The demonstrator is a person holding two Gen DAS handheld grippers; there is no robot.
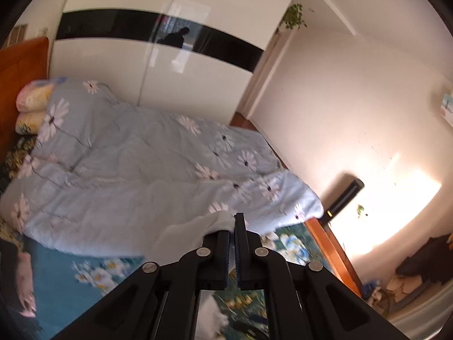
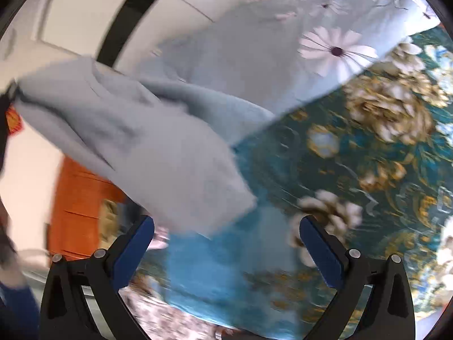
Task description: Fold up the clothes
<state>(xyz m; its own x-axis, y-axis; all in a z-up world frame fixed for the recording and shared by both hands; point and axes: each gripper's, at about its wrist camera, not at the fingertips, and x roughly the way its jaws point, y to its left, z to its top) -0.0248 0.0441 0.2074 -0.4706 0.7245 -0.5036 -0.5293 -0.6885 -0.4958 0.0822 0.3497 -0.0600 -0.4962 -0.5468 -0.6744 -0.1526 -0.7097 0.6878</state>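
The bed [image 1: 65,272] carries a teal sheet printed with white and gold flowers, bare along its near edge. Over most of it lies a pale blue duvet [image 1: 136,175] scattered with white daisies, bunched toward the far side. At the far left, flowered pillows [image 1: 29,104] are stacked against an orange wooden headboard [image 1: 19,65]. Behind the bed stands a glossy white wardrobe [image 1: 175,65] crossed by a black glass band, which mirrors a dark silhouette and a window. A leafy plant [image 1: 294,17] sits on top of its right corner. To the right is a plain cream wall [image 1: 339,113] with a bright patch of sunlight low down, and a dark slim object, too blurred to name, stands just beyond the bed's orange wooden footboard [image 1: 331,243].

The left gripper [image 1: 231,226] has its fingers pressed together on an edge of a light grey garment [image 1: 195,229], which trails down to the left of them. From the right wrist view the same grey garment [image 2: 147,138] hangs stretched in the air above the sheet, running from upper left toward the near middle. The right gripper [image 2: 226,243] has its blue-padded fingers [image 2: 133,252] wide apart with nothing between them, just below the cloth's lower edge.

No writing or label can be read anywhere.
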